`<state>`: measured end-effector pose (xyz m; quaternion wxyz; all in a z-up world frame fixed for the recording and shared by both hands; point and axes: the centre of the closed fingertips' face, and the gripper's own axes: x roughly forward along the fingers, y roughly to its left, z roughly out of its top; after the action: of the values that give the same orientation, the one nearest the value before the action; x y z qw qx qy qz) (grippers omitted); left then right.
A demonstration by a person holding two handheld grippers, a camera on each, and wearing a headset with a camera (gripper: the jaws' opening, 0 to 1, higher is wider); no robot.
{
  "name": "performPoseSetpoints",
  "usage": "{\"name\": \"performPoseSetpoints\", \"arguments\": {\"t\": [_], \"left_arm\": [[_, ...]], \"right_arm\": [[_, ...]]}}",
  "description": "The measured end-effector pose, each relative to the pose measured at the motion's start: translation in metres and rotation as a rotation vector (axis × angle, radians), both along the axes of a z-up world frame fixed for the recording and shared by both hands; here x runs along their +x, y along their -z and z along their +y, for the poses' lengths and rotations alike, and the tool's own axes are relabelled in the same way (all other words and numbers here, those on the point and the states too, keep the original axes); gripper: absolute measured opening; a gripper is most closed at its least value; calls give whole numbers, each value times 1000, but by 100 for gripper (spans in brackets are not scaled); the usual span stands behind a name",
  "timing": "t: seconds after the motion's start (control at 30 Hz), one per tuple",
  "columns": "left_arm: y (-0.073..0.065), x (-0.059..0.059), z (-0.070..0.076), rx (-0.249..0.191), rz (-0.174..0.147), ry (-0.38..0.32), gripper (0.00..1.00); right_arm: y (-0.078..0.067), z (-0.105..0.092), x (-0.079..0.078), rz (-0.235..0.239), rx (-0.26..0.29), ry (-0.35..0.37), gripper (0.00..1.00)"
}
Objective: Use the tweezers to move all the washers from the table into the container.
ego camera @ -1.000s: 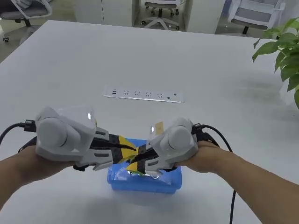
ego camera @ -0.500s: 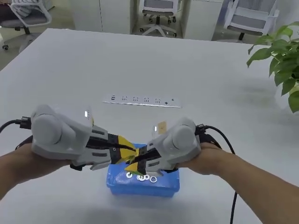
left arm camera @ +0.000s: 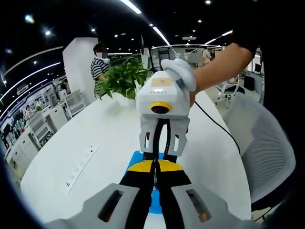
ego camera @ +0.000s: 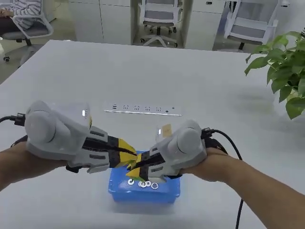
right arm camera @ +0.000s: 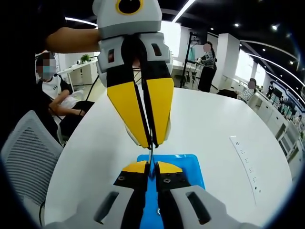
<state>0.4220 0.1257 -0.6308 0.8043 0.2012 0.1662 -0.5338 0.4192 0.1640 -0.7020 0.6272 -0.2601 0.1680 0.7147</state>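
Note:
My left gripper (ego camera: pixel 131 154) and right gripper (ego camera: pixel 137 170) meet tip to tip just above a blue container (ego camera: pixel 164 191). Several silver washers (ego camera: pixel 142 183) lie on the container's blue surface, right under the tips. In the right gripper view my right gripper (right arm camera: pixel 151 168) is shut on thin metal tweezers (right arm camera: pixel 150 157), and the left gripper (right arm camera: pixel 152 139) opposite pinches the same tweezers between its yellow jaws. The left gripper (left arm camera: pixel 154 167) is shut in its own view too, facing the right gripper (left arm camera: pixel 161 151).
A white power strip (ego camera: pixel 142 110) lies on the grey table (ego camera: pixel 200 81) beyond the container. A green plant (ego camera: pixel 282 76) stands at the right edge. Office chairs (ego camera: pixel 160 19) line the far side. People stand and sit in the background of the gripper views.
The head camera has tilted up. Both grippers stay tip to tip over the container. The washers now show below the right gripper's tips.

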Motion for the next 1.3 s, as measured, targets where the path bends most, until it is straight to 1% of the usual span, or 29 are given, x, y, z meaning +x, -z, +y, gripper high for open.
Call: {"name": "performPoseSetpoints", "arguments": {"t": [0.1, 0.17, 0.33, 0.37, 0.43, 0.47, 0.5, 0.63, 0.83, 0.93, 1.03, 1.07, 1.17, 1.3], "left_arm": [[-3, -5, -1, 2, -4, 9, 5], [-6, -9, -2, -1, -6, 14, 5], [-11, -18, -4, -1, -6, 28, 5], [-12, -20, -5, 0, -8, 32, 5], [-13, -23, -6, -1, -7, 36, 5], [-14, -25, -6, -1, -8, 38, 5], [-15, -27, -7, 1, -11, 40, 5], [-18, -33, -8, -2, -10, 46, 5], [-9, -50, -6, 12, 14, 53, 5], [-5, -57, -4, 17, 23, 50, 5], [2, -65, -2, 28, 38, 51, 5], [3, -66, -2, 30, 39, 50, 5], [12, -74, 0, 38, 60, 49, 5], [23, -82, 0, 48, 80, 50, 5]], "right_arm": [[-4, -3, -4, -13, -3, -3, 7], [-7, -5, -7, -10, -2, 4, 7], [-12, -11, -16, -23, -14, 2, 7], [-13, -12, -18, -34, -16, 1, 7], [-14, -14, -20, -31, -19, 3, 7], [-15, -15, -21, -47, -22, -1, 7], [-16, -17, -22, -53, -24, -2, 7], [-19, -21, -30, -52, -32, 0, 7], [-13, -29, -44, -61, -65, -22, 7], [-9, -32, -51, -64, -81, -35, 7], [-6, -34, -58, -70, -99, -52, 7], [-5, -34, -59, -72, -101, -53, 7], [1, -38, -67, -73, -124, -70, 7], [10, -42, -76, -75, -151, -87, 7]]}}
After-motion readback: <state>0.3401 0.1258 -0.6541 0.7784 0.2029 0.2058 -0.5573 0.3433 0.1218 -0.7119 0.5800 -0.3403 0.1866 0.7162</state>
